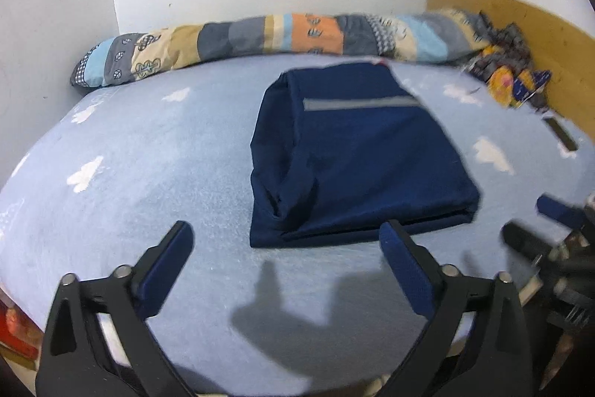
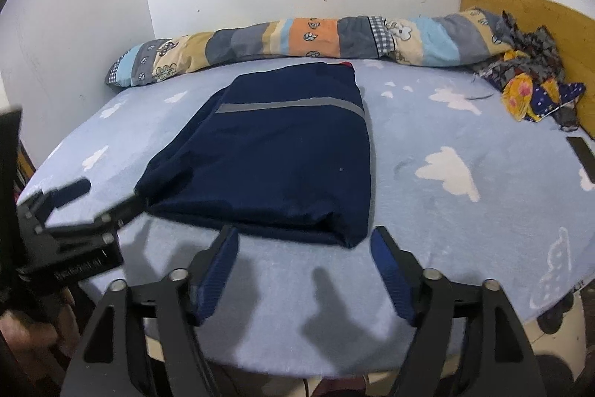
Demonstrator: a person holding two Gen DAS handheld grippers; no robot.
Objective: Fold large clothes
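**Status: folded garment on bed, both grippers clear**

Garment [image 1: 357,155]: a navy piece with a grey reflective stripe, folded into a compact rectangle, lies flat on the bed [image 1: 148,155]. It sits at centre frame in the left wrist view and centre-left in the right wrist view.

Left gripper [image 1: 288,237]: fingers spread wide, nothing between them. The tips hover just short of the garment's near edge.

Right gripper [image 2: 303,240]: fingers moderately wide, nothing between them, positioned just before the garment's near right corner.

Bed surface: light blue sheet with white cloud print. A patchwork quilt roll [image 2: 297,39] lies along the wall in the upper frame. Crumpled patterned cloth [image 2: 531,88] occupies the upper right, against a wooden headboard [image 2: 539,10].
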